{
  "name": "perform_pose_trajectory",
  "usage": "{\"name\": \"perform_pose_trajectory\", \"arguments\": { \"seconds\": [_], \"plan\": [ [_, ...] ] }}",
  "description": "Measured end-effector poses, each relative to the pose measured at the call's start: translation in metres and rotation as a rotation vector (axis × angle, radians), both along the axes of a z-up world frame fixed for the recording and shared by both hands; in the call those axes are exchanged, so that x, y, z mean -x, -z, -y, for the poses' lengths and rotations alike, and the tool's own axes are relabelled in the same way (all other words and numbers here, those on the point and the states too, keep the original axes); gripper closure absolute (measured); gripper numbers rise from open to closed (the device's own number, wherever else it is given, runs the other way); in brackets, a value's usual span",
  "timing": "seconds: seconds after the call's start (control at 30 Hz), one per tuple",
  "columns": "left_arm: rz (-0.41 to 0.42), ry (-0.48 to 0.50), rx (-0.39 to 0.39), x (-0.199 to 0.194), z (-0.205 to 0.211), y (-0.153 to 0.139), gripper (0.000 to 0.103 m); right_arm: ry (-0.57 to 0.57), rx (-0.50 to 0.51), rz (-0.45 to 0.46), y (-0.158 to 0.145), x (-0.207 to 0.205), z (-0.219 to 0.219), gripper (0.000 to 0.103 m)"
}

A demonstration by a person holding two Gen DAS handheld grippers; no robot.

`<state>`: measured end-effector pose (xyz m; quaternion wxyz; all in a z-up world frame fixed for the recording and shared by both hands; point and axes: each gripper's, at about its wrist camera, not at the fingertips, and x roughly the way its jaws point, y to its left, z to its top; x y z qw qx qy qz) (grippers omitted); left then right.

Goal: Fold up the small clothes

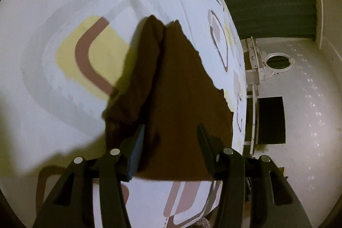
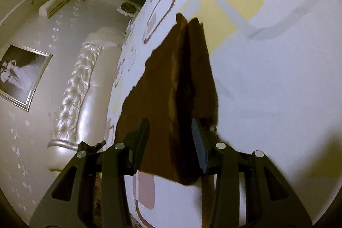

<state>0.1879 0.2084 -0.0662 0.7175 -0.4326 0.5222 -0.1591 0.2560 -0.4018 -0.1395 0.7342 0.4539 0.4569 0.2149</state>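
Observation:
A brown cloth (image 1: 181,89) lies folded on the patterned bed sheet (image 1: 64,99), its two flaps meeting along a middle crease. My left gripper (image 1: 171,142) hovers over its near end with the jaws apart. The cloth sits between the fingers, and the pads do not press on it. In the right wrist view the same brown cloth (image 2: 162,82) runs away from me on the sheet (image 2: 267,89). My right gripper (image 2: 171,140) straddles the cloth's near edge, jaws apart, with the blue pad (image 2: 197,142) beside the fold and no squeeze on it.
The bed's edge (image 1: 241,78) drops off just right of the cloth in the left wrist view. Beyond it are a pale wall and a dark rectangle (image 1: 271,119). The right wrist view shows a padded headboard (image 2: 85,78), a framed picture (image 2: 21,74) and a wall unit (image 2: 53,3).

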Motion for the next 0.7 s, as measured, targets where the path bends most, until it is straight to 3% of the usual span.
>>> {"name": "perform_pose_trajectory", "arguments": {
  "seconds": [0.3,0.7],
  "plan": [
    [0.013,0.036,-0.028,0.011,0.004,0.005,0.053,0.011,0.051,0.007,0.000,0.010,-0.001,0.062],
    [0.015,0.092,-0.026,0.011,0.021,0.019,0.054,-0.024,0.016,-0.020,0.007,0.009,-0.005,0.062]
  ]
}}
